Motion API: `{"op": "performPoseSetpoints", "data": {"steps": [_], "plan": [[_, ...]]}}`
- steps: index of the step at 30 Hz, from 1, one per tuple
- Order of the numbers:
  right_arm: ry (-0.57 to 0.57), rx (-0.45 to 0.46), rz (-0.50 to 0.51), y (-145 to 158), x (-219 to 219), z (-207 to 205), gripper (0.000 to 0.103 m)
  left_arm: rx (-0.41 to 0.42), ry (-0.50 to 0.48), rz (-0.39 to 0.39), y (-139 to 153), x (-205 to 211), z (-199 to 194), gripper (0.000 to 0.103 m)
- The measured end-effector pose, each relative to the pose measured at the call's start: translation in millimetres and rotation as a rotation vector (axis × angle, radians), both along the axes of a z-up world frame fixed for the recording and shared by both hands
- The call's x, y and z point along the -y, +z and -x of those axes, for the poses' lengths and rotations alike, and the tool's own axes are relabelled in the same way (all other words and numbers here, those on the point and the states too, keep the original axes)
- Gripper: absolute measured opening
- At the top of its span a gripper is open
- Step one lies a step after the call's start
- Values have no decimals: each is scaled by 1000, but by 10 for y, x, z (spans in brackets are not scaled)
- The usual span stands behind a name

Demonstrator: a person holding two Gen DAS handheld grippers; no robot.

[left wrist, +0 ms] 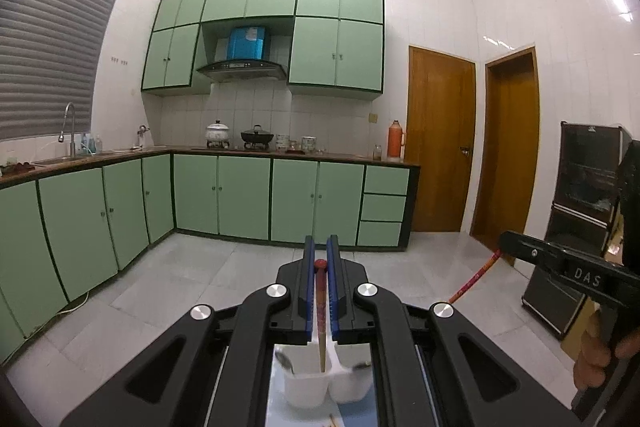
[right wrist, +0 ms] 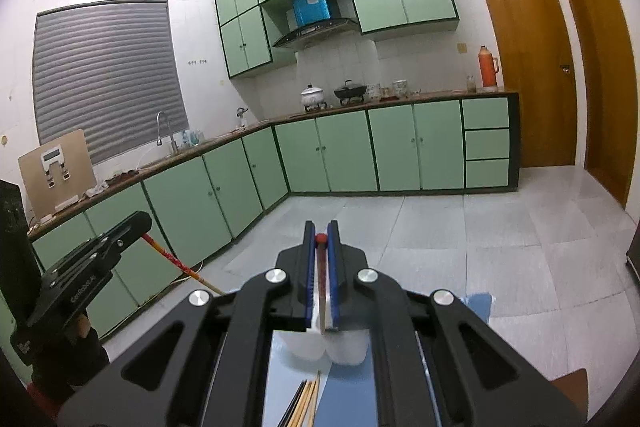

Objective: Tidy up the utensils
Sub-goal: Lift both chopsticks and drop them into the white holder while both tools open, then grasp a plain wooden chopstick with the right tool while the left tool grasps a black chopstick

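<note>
My left gripper [left wrist: 320, 251] is shut on a red-tipped chopstick [left wrist: 321, 303] that stands upright, its lower end inside a white two-compartment utensil holder [left wrist: 308, 385]. A spoon [left wrist: 285, 361] rests in the holder's left compartment. My right gripper [right wrist: 321, 235] is shut on a second red-tipped chopstick [right wrist: 321, 283], held above the same white holder [right wrist: 304, 345]. Several loose chopsticks [right wrist: 306, 401] lie on the blue surface below. Each gripper also shows in the other's view, the right gripper [left wrist: 502, 241] in the left wrist view and the left gripper [right wrist: 140, 221] in the right wrist view, both with their chopsticks.
A green-cabinet kitchen with a counter [left wrist: 280, 153], stove pots [left wrist: 256, 137], an orange thermos [left wrist: 395, 141] and a sink tap [left wrist: 68, 125] lies ahead. Wooden doors [left wrist: 440, 147] stand to the right. A black cabinet [left wrist: 576, 227] stands at the far right.
</note>
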State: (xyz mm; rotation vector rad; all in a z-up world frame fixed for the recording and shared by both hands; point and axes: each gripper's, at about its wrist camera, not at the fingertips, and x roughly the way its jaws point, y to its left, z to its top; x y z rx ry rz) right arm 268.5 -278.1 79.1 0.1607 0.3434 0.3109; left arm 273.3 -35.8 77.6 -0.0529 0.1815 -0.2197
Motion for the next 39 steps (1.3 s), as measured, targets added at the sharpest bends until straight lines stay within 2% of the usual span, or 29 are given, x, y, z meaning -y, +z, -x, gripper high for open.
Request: {"op": "performPoseSetpoints", "data": {"steps": [4,7,16,18,21,23,25,29,31,34,39], "plan": [[-20,-15,25,-84,-26,-284,5,-23,17,-3,-106,42,-305,6],[-30,-43,45,-243,-69,-499,5,-61,32,-14,-290,47,-548,6],[4,-167,80,-743,-260,-933,5,-224,5,-52,-837,110,-1075,6],[18,-195,91,-819,-320,-984,8,-246,2,-60,-893,128,-1094,11],[17,-199,88,-872,-328,-943,13,-243,-2,-59,-904,96,-1009,26],[2,-185,78,-858,-288,-862,24,-233,1,-57,-892,45,-912,34],[-12,-164,77,-837,-247,-767,35,-225,5,-53,-873,-18,-772,37],[-37,-137,83,-862,-141,-484,50,-227,22,-43,-878,-139,-448,46],[-53,-131,87,-936,-84,-277,62,-230,25,-41,-911,-181,-295,48],[-81,-142,81,-1112,1,11,71,-256,22,-39,-1037,-254,-22,51],[-93,-209,66,-1547,20,450,74,-361,-3,-70,-1510,-271,465,52]]}}
